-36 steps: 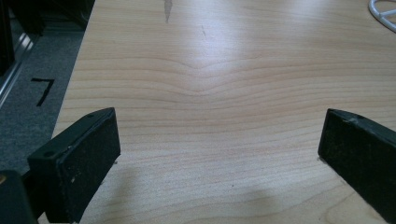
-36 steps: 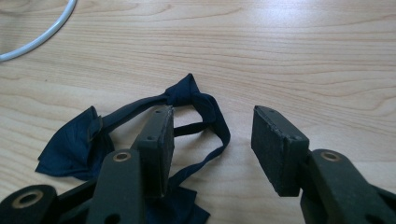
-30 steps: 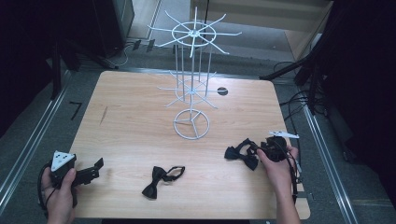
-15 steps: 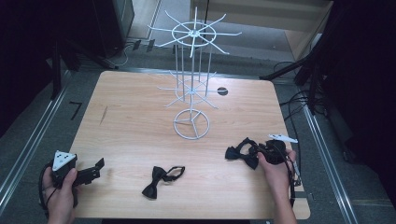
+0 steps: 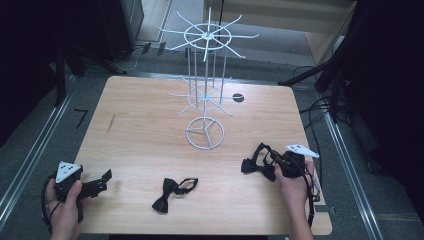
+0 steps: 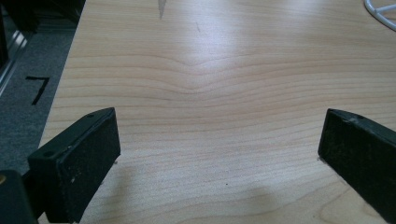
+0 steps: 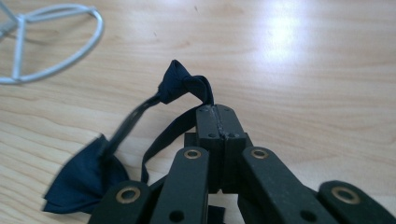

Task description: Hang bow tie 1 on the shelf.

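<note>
Right claw (image 7: 218,112), jaws just closed, pinches the dark bow tie's strap (image 7: 164,132).

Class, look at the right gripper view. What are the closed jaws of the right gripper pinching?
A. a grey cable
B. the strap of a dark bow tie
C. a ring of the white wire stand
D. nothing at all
B: in the right gripper view the right gripper has just closed its jaws on the thin strap of the dark bow tie, whose bow lies on the wooden table.
</note>
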A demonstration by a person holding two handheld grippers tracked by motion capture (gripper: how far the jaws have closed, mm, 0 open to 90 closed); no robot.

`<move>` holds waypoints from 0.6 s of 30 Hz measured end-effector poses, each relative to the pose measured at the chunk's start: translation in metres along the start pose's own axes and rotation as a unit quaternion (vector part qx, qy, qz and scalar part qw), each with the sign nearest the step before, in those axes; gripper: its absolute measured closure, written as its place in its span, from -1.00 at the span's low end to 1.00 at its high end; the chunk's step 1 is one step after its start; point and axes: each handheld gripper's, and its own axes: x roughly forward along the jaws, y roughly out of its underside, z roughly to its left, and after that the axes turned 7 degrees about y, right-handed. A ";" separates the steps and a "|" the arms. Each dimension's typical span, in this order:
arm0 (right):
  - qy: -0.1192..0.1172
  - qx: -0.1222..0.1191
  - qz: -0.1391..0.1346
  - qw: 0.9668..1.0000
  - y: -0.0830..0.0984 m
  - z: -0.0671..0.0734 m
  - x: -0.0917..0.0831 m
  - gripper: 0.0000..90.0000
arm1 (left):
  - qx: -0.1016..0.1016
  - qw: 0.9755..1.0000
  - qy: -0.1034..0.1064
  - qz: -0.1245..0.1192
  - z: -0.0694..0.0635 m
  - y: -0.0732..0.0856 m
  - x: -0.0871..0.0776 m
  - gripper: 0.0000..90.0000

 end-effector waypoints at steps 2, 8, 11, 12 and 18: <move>-0.002 -0.005 -0.017 1.000 -0.001 0.003 -0.004 1.00 | 0.000 1.000 0.000 0.000 0.000 0.000 0.000 -1.00; -0.014 -0.020 -0.051 0.998 -0.004 0.013 -0.015 1.00 | 0.000 1.000 0.000 0.000 0.000 0.000 0.000 -1.00; -0.020 -0.025 -0.069 0.997 -0.007 0.018 -0.020 1.00 | 0.000 1.000 0.002 -0.002 0.000 0.000 0.000 -1.00; -0.021 -0.029 -0.076 0.996 -0.008 0.020 -0.022 1.00 | 0.000 1.000 0.002 -0.002 0.000 0.000 0.000 -1.00; -0.029 -0.045 -0.108 0.993 -0.014 0.032 -0.032 1.00 | 0.000 1.000 0.003 -0.003 0.000 0.000 0.000 -1.00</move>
